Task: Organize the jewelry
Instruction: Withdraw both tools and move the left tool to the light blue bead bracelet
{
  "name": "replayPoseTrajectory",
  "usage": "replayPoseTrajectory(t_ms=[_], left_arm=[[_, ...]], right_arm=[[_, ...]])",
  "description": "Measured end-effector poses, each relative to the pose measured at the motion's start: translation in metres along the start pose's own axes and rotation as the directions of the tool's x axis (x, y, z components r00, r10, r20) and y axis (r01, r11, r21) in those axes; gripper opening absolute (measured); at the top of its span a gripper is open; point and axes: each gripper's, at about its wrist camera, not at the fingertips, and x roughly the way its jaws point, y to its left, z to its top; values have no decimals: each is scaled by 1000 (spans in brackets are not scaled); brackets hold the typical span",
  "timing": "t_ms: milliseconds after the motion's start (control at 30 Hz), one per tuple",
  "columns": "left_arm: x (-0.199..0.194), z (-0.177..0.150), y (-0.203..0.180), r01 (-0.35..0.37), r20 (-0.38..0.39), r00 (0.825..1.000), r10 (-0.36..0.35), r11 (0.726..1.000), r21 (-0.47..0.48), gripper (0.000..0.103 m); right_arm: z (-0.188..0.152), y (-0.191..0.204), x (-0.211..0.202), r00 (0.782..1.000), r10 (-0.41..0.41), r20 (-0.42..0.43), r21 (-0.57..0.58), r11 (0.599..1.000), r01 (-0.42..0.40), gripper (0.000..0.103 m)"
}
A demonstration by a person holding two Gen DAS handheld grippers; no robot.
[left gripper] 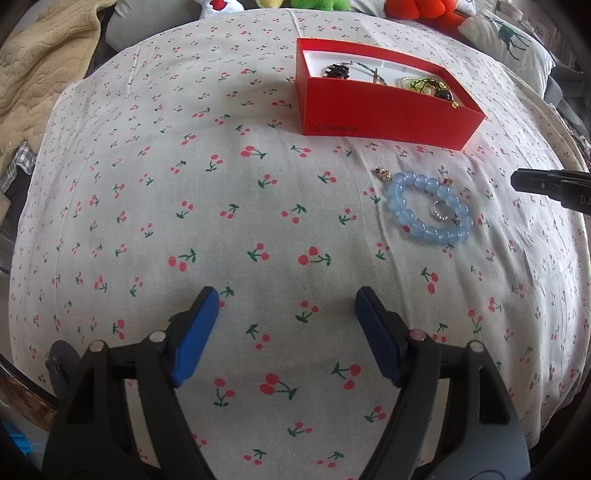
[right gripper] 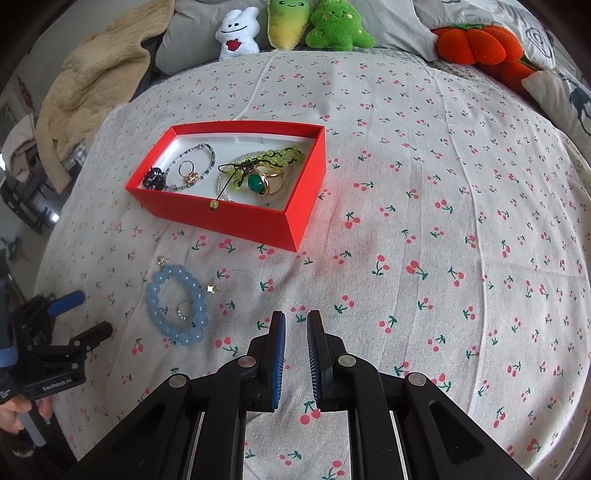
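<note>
A red box point(right gripper: 236, 218) point(left gripper: 384, 118) on the cherry-print bedsheet holds several pieces of jewelry, among them a green-stone ring point(right gripper: 264, 182) and a beaded necklace point(right gripper: 201, 162). A blue bead bracelet point(left gripper: 430, 208) point(right gripper: 177, 304) lies on the sheet in front of the box, with a small silver ring point(left gripper: 440, 213) point(right gripper: 183, 309) inside it and small earrings point(left gripper: 383, 172) point(right gripper: 213, 288) beside it. My left gripper point(left gripper: 286, 299) is open and empty, left of the bracelet. My right gripper point(right gripper: 296, 321) is empty, its jaws a narrow gap apart, right of the bracelet.
Plush toys point(right gripper: 288, 26) and an orange plush pumpkin point(right gripper: 476, 44) line the far edge of the bed. A beige blanket point(right gripper: 92, 81) is heaped at the far left. A deer-print pillow point(left gripper: 513, 40) lies at the far right.
</note>
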Motion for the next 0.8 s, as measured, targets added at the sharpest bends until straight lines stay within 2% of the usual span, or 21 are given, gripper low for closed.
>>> replayPoseTrajectory(t_ms=[200, 300, 367, 400, 433, 500, 633, 700, 800], left_arm=[[-5, -2, -8, 43, 40, 998, -44, 999, 25, 77], [-7, 1, -16, 57, 60, 996, -60, 997, 44, 77], [-8, 3, -21, 68, 72, 995, -72, 996, 53, 77], [-7, 5, -23, 72, 76, 994, -76, 996, 56, 77], [-7, 7, -26, 75, 79, 994, -80, 995, 58, 77], [-5, 11, -30, 83, 84, 993, -88, 995, 59, 75], [2, 19, -37, 106, 86, 990, -110, 993, 42, 65], [6, 24, -40, 126, 80, 989, -127, 992, 26, 53], [10, 30, -45, 139, 80, 987, -139, 990, 8, 45]], right_arm=[[-8, 3, 7, 1000, -2, -25, -25, 1000, 1, 14], [-12, 3, 12, 999, -7, -38, -27, 1000, 6, 18], [-13, 2, 15, 999, -7, -44, -24, 1000, 6, 27], [-15, 2, 15, 999, -5, -40, -20, 1000, 4, 43], [-16, 1, 14, 1000, -5, -28, -13, 1000, 4, 65], [-16, 1, 11, 1000, -15, -7, -13, 1000, 15, 74], [-16, 1, 13, 1000, -18, -13, -21, 1000, 18, 75], [-17, 1, 16, 1000, -19, -22, -16, 1000, 19, 75], [-17, 2, 18, 999, -24, -25, -28, 999, 23, 75]])
